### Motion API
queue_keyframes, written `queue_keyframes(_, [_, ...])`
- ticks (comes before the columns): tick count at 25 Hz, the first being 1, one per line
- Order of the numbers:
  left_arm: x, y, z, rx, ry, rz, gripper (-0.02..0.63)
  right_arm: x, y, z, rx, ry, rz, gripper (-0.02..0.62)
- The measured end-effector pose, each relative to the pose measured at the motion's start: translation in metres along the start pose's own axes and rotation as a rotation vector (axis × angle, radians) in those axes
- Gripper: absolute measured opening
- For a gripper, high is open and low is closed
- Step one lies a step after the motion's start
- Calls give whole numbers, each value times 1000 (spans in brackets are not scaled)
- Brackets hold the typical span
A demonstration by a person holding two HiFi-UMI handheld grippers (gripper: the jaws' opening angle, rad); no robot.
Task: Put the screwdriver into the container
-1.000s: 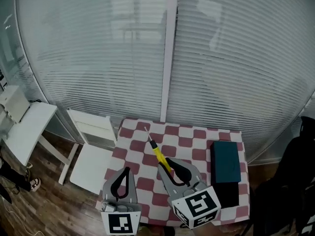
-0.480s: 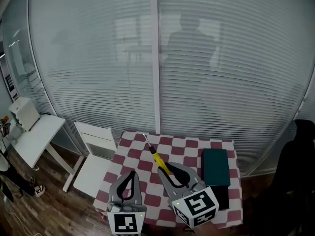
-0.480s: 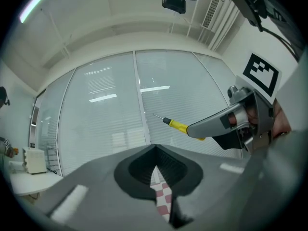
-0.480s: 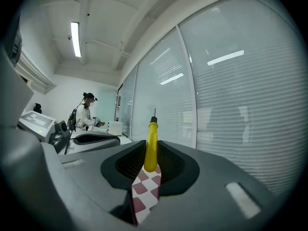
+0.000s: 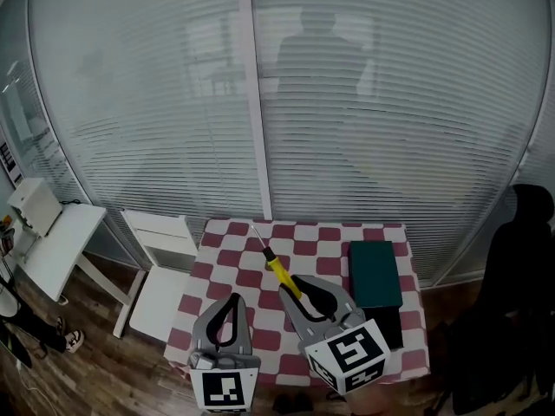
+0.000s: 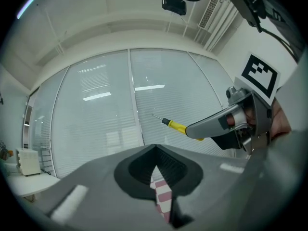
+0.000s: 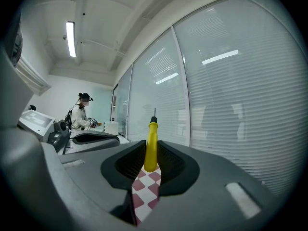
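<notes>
Over the near edge of the red-and-white checked table (image 5: 227, 258), the left gripper (image 5: 232, 300) has its dark moulded jaws together on nothing, the right gripper (image 5: 295, 284) clamps the smooth yellow handle of the screwdriver (image 5: 276, 265), and the teal rectangular container (image 5: 375, 271), seemingly flat-topped, lies along the right edge.

container (image 5: 375, 273) on table (image 5: 227, 258), right side | screwdriver (image 5: 279, 269) left of it | chair (image 5: 160, 267) left of table

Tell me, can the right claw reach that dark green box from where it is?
Probably yes. The right claw, shut on the screwdriver, hovers just left of the box, and only bare checkered tablecloth lies between them.
</notes>
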State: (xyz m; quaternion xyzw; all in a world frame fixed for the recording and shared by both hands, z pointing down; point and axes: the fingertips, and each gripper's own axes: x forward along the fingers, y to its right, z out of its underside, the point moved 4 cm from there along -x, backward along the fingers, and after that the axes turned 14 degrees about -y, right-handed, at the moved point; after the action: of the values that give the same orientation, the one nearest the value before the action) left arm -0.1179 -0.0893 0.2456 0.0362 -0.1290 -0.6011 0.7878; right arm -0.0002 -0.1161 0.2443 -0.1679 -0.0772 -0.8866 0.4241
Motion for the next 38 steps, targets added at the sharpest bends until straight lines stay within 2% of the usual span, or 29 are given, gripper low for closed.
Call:
queue_keyframes(10, [9, -10, 16, -61, 39, 114, 0, 4, -9, 4, -7, -34, 124, 98])
queue_keyframes(16, [11, 3, 18, -76, 38, 220, 0, -10, -6, 14, 26, -64, 221, 98])
queue_keyframes(23, [11, 49, 12, -45, 59, 310, 0, -59, 17, 43, 80, -62, 322, 98])
queue_keyframes(32, [17, 133, -13, -10, 83, 404, 0, -136, 69, 72, 119, -55, 424, 98])
queue_keyframes(38, [18, 185, -21, -5, 59, 448, 0, -177, 103, 96, 156, -77, 465, 98])
